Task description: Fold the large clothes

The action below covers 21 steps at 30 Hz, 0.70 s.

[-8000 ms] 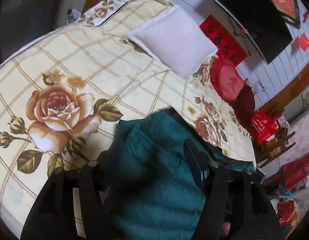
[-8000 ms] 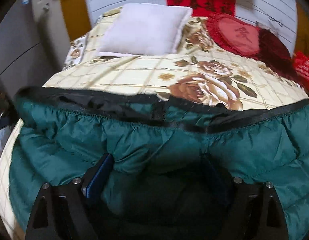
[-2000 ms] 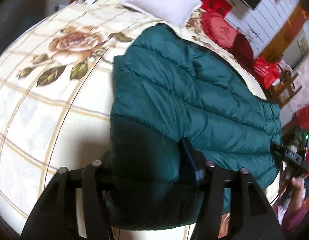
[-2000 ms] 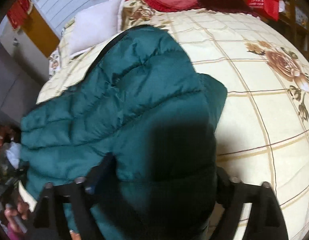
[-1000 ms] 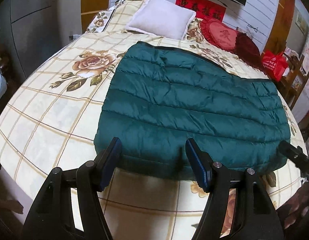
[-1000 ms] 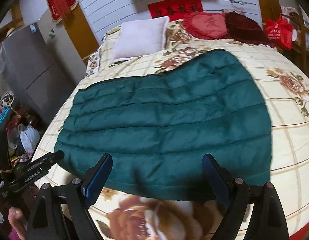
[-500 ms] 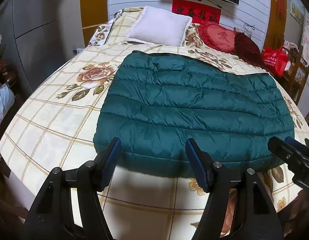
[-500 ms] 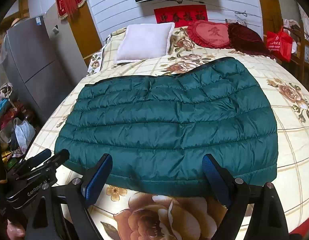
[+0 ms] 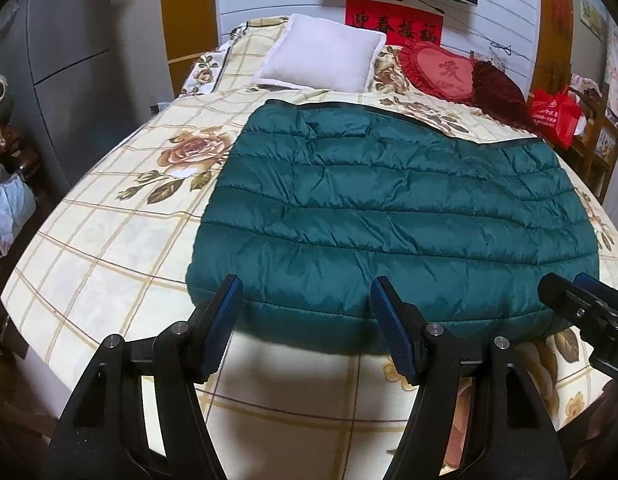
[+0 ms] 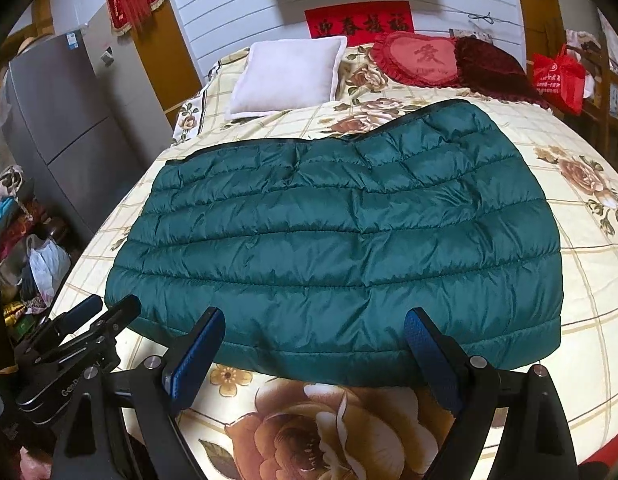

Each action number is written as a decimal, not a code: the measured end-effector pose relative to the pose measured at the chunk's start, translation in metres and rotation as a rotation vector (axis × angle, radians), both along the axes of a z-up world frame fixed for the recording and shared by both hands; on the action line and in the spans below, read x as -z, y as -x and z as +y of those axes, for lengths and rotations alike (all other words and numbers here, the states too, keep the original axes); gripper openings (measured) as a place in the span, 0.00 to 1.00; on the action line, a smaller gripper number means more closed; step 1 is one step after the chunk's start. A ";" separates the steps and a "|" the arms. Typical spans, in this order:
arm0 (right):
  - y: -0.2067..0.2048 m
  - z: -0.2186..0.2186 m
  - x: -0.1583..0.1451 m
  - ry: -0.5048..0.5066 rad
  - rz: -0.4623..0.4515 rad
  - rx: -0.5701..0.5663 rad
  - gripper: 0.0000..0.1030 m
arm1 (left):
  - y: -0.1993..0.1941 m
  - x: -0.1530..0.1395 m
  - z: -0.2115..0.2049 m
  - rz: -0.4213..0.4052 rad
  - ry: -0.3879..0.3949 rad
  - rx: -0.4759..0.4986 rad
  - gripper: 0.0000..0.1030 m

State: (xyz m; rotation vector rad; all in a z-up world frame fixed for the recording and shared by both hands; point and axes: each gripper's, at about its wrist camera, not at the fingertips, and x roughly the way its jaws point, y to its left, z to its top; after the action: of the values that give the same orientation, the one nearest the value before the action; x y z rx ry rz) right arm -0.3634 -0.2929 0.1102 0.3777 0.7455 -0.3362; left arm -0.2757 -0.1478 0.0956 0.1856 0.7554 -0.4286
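The green puffy coat (image 9: 389,216) lies flat on the bed (image 9: 109,232), folded into one wide shape with puffy rows going across it. It sits in the middle of the flowery yellow bed cover, with its near edge close to the foot of the bed and its dark-trimmed far edge toward the pillows. The left tongs (image 9: 305,300) are spread wide and hold nothing; they hang just in front of the coat's near edge, by its left corner. The right tongs (image 10: 313,332) are spread wide too and hold nothing, just in front of the near edge. Each camera can see the other tongs off to the side. A white pillow (image 10: 289,76), a red heart pillow (image 10: 417,60) and a dark red pillow (image 10: 493,68) sit at the head of the bed, well apart from the coat. A red bag (image 10: 559,80) is past the bed on the right
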 end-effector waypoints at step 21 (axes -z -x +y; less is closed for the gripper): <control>-0.006 0.003 0.006 0.003 0.014 -0.005 0.87 | -0.003 0.006 0.003 -0.003 -0.008 -0.015 0.65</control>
State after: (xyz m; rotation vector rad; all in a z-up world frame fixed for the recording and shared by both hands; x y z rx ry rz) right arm -0.3576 -0.2901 0.1041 0.3708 0.7594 -0.3357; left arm -0.2727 -0.1449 0.0895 0.1881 0.7552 -0.4108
